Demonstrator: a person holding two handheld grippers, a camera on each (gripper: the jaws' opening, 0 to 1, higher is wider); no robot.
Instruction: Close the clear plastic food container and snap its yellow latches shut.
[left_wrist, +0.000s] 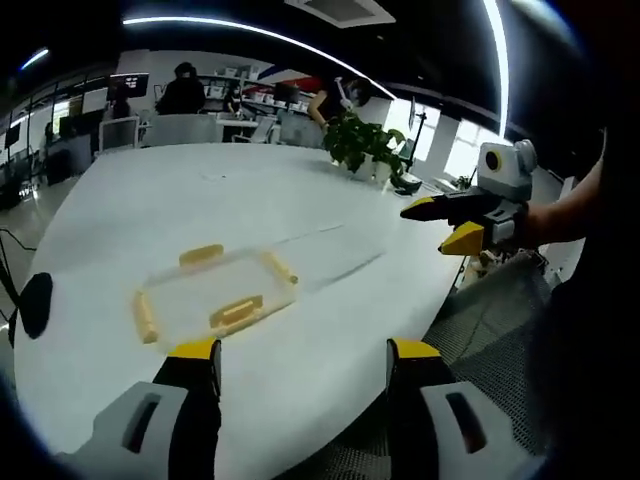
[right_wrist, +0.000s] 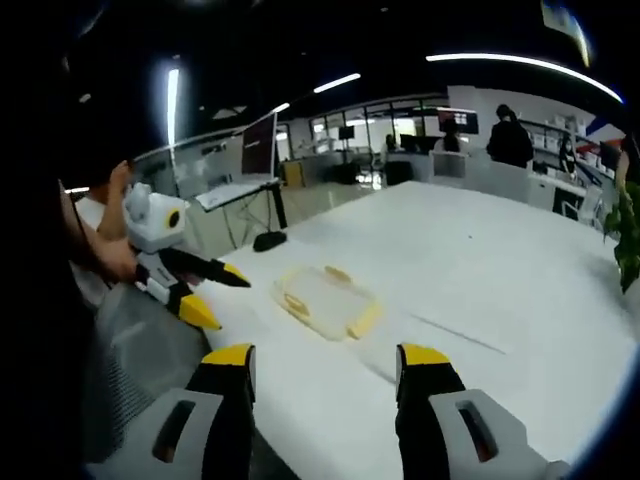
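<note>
The left hand-held gripper (left_wrist: 304, 362) has its two yellow-tipped jaws spread wide apart with nothing between them; in the right gripper view it (right_wrist: 205, 290) comes in from the left, gripped by the person's hand (right_wrist: 108, 255), its jaws parted; the right hand-held gripper (right_wrist: 326, 370) is likewise wide apart and empty; in the left gripper view it (left_wrist: 447, 224) enters from the right, jaws parted, a bare forearm (left_wrist: 570, 205) behind it.
</note>
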